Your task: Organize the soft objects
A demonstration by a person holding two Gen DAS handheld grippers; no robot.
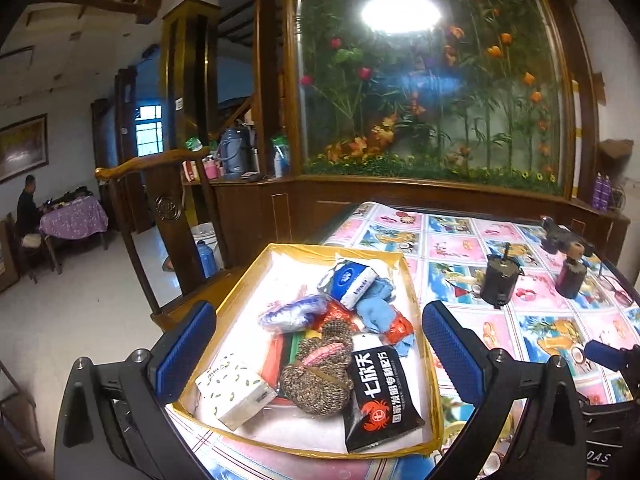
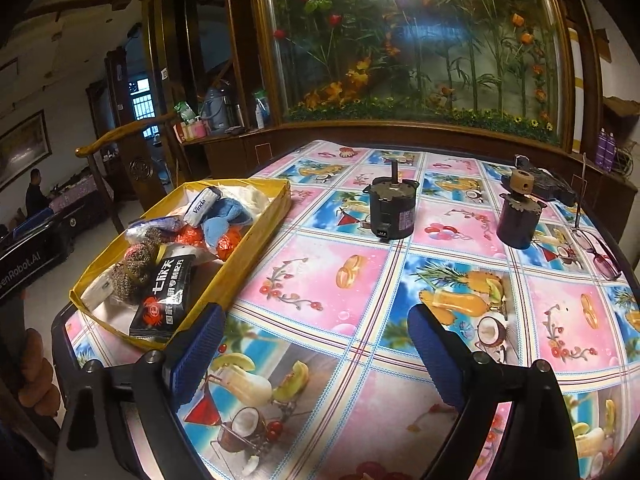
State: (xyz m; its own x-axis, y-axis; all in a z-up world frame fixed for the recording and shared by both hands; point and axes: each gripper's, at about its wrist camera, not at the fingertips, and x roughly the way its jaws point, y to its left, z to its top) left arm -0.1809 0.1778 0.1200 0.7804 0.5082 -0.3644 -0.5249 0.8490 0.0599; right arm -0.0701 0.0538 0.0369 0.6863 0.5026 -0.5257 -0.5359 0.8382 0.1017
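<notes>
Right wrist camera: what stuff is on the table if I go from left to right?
Yellow box of soft things → black motor → dark purple motor → glasses.

1. The right gripper (image 2: 316, 344) is held with its blue fingers (image 2: 198, 354) spread wide above the tablecloth (image 2: 400, 288), gripping nothing.
2. Left of it, the yellow box (image 2: 256, 220) is packed with a black packet (image 2: 164, 294), a blue cloth (image 2: 224, 224) and what may be a knitted piece (image 2: 130, 272).
3. Beyond the gripper, two small motors (image 2: 390, 210) are stood upright.
</notes>
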